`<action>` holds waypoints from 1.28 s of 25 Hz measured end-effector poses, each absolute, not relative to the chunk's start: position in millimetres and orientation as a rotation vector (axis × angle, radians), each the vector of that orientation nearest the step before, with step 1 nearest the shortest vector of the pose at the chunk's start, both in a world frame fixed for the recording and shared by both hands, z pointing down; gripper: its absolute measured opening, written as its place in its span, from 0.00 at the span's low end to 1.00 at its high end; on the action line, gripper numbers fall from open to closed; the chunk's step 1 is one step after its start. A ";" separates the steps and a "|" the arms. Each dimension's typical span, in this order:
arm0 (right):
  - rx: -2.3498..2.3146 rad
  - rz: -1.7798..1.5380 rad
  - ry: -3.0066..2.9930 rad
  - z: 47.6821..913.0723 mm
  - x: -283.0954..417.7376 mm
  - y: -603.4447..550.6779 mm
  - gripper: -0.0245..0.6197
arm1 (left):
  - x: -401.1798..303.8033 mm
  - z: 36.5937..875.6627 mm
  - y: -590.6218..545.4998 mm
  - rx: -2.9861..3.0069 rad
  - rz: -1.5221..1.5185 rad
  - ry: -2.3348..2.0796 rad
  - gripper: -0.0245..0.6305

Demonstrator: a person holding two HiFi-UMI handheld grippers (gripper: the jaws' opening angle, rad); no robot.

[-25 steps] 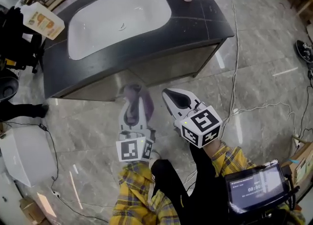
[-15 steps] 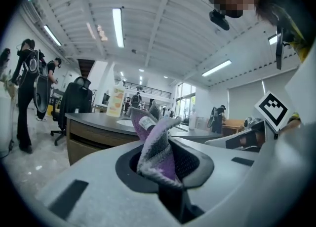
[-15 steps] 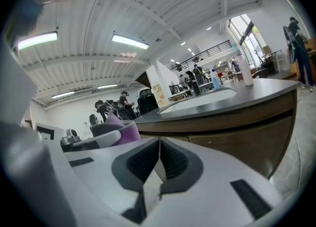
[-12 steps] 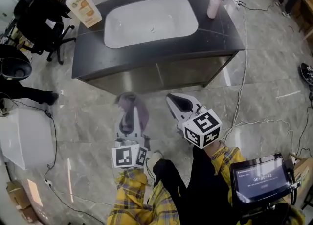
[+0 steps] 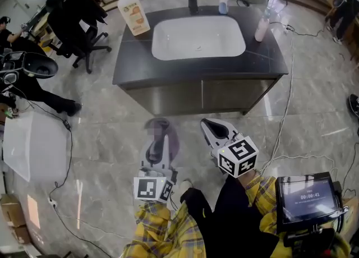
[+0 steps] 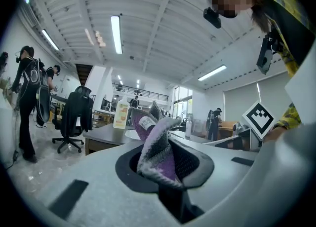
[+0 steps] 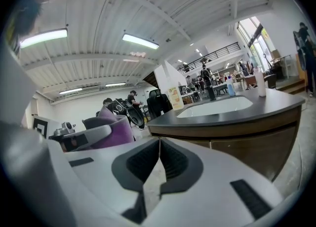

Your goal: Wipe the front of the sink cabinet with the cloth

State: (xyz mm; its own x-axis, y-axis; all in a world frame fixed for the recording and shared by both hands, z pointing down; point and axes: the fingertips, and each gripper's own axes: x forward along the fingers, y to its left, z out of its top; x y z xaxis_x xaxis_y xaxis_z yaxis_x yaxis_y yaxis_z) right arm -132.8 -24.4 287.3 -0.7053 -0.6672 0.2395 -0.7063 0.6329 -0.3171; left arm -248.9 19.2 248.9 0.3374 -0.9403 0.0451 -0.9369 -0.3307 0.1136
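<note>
The cloth (image 5: 166, 134) — a knitted purple-and-grey rag with a small white label — is pinched between the jaws of the left gripper (image 5: 159, 133). It is bunched and sticks up past their ribbed dark pads. It hangs in front of the sink cabinet (image 5: 202, 95), apart from the flat brown front panels. The right gripper (image 5: 212, 126) sits just beside it, also before the cabinet, its jaws pressed together and empty. A white rounded basin (image 5: 197, 37) is sunk into the cabinet's smooth dark top — round it stand a pump bottle (image 5: 134, 13) at the left end, a small spray bottle (image 5: 224, 0) behind, and a pink bottle (image 5: 261, 27) at the right.
</note>
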 end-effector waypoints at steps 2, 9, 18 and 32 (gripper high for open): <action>1.150 0.573 -2.759 278.1 -138.8 -18.2 0.05 | -252.8 240.4 30.1 2.477 -0.051 -1.738 0.11; 1.102 0.512 -2.799 248.4 -151.1 3.1 0.05 | -265.5 207.1 55.4 2.516 -0.085 -1.756 0.11; 1.011 0.436 -2.807 235.4 -163.7 40.7 0.05 | -267.6 187.2 66.0 2.532 -0.111 -1.771 0.11; 1.104 0.394 -2.768 232.4 -151.3 47.4 0.05 | -250.9 184.2 59.7 2.555 -0.141 -1.700 0.11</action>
